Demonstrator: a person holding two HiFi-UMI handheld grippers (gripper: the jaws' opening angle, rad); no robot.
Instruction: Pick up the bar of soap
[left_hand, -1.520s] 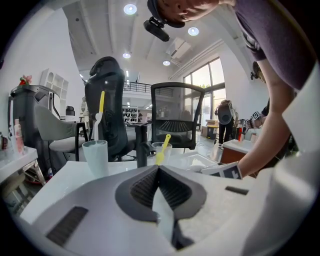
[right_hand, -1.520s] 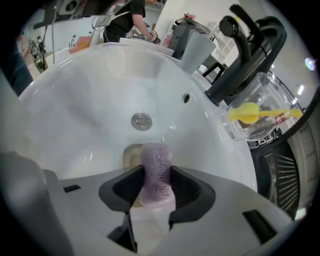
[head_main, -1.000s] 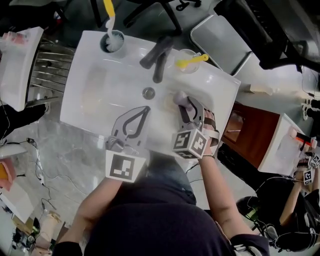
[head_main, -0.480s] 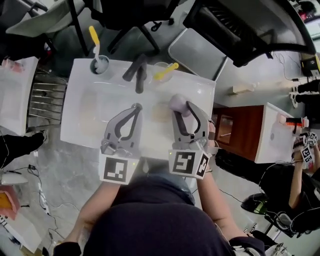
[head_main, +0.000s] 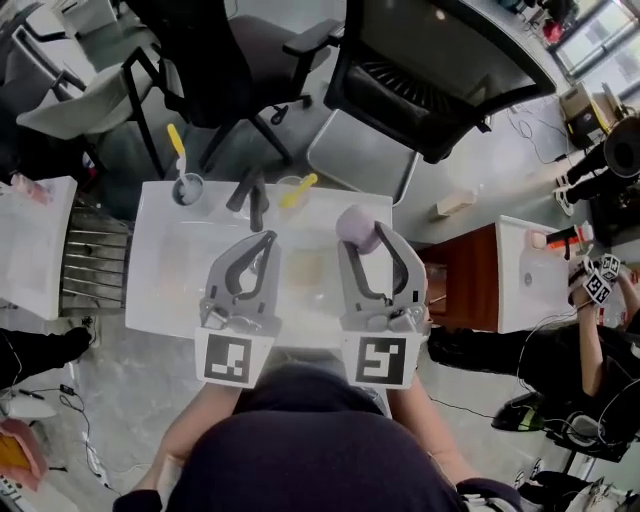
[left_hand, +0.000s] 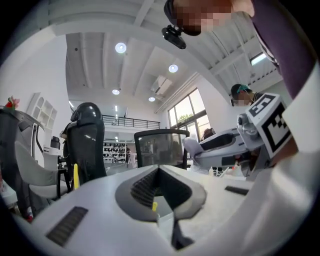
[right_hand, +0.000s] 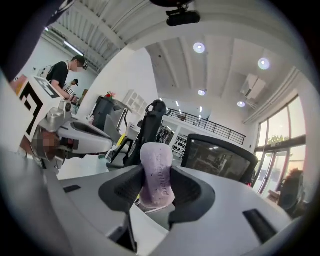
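The lilac bar of soap (head_main: 355, 227) is held up above the white sink (head_main: 160, 270), near its back right corner. My right gripper (head_main: 368, 240) is shut on it. In the right gripper view the soap (right_hand: 156, 172) stands on end between the two dark pads, pinched on both flat faces. My left gripper (head_main: 268, 240) hovers over the middle of the basin, its jaws meeting at the tips with nothing between them. From the left gripper view the right gripper (left_hand: 220, 145) shows at the right with the soap (left_hand: 191, 145) at its tip.
A dark faucet (head_main: 250, 200) stands at the sink's back edge, with a cup holding a yellow toothbrush (head_main: 187, 188) to its left and a glass (head_main: 293, 192) to its right. Office chairs (head_main: 430, 80) stand behind. A wooden cabinet (head_main: 465, 290) and a second sink (head_main: 525, 275) are at right.
Both grippers have risen away from the basin. The right one has carried the soap up out of the sink. The sink now looks smaller and farther below.
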